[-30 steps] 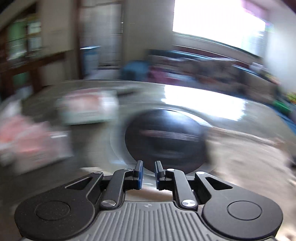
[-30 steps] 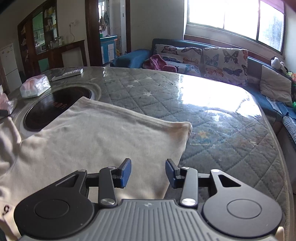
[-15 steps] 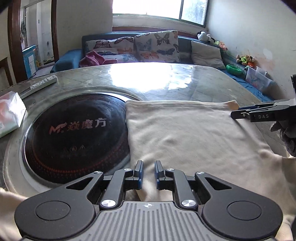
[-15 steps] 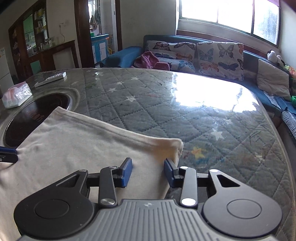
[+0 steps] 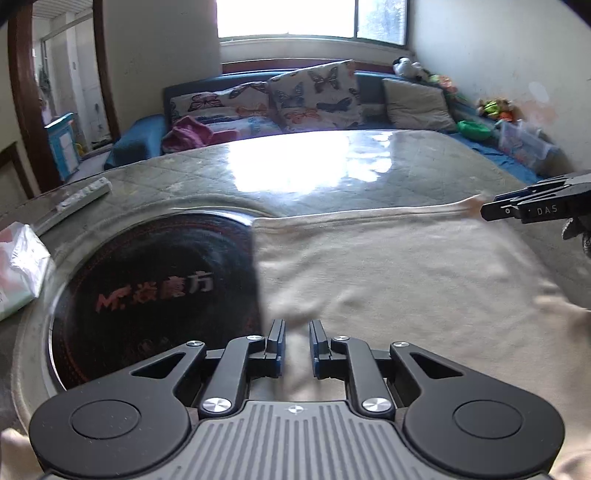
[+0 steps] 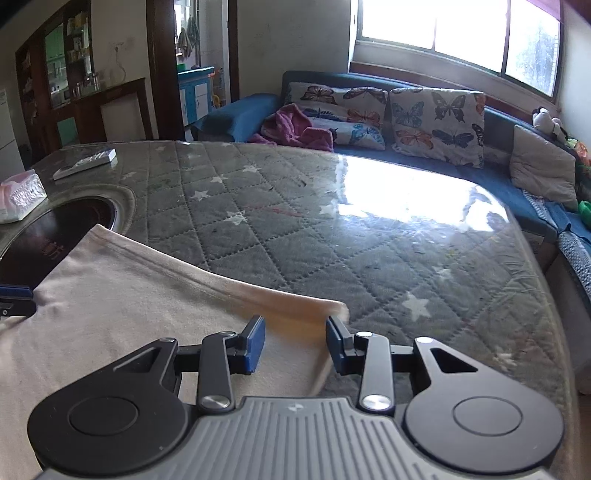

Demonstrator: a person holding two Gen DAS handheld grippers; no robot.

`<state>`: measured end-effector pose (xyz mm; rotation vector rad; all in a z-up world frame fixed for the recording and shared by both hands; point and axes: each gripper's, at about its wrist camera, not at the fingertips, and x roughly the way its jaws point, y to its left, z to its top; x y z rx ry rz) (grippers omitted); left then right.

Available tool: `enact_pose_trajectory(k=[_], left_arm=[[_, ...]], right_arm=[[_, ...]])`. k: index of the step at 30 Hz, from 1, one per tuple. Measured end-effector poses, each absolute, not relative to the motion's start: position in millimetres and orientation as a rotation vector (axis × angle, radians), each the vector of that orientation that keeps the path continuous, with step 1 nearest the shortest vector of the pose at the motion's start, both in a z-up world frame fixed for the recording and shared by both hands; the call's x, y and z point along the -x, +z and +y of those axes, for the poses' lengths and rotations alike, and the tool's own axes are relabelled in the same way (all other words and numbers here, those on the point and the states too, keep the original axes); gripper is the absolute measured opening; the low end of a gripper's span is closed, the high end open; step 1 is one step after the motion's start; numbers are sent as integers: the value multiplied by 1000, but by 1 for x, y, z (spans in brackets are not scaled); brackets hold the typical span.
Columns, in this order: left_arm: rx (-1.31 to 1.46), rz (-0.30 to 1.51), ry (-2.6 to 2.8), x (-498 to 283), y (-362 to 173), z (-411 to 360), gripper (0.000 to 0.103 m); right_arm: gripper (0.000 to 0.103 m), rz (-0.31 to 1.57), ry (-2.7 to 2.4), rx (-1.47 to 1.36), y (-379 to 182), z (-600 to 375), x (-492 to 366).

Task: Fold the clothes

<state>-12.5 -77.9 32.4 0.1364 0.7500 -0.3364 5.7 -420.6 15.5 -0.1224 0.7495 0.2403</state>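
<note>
Soft, light, limp cream garment [image 6: 122,314] spread flat on counter [image 6: 369,251] at lower left of frame, best pinched at hemmed corners; right claw [image 6: 295,343] wide over corner, left claw [image 5: 296,343] narrow, gripping nothing.

This is a lived-in home, a sitting and dining room in one. A long blue sofa [image 6: 369,83] runs under a wide bright window [image 6: 461,26] at the far side, carrying butterfly-print cushions [image 6: 437,110], a plain grey cushion [image 6: 543,171] and a crumpled magenta towel [image 6: 295,125]. Nearer stands a big table with a grey quilted star-patterned cover [image 6: 295,229] and a round black built-in cooktop [image 5: 155,288]. At far left, dark wooden shelves [image 6: 66,74] hold jars.
</note>
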Motion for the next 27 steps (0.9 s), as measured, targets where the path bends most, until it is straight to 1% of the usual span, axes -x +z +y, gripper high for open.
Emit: enact_pose_trajectory(k=[8,13,21,27], left_arm=[[-151,733,-550,59,45,-123,21],[-160,731,-697,75,47,-160,25],[-236,753,-849,93,36,-209,26],[-256,763,-869,104,31,-218,29]], right_arm=[[36,764,136,149,40,-480,88],[36,829,20,125,30,-523,158],[36,800,-10,33,21,-552,165],[37,785,-12,-31,15,-571,160]])
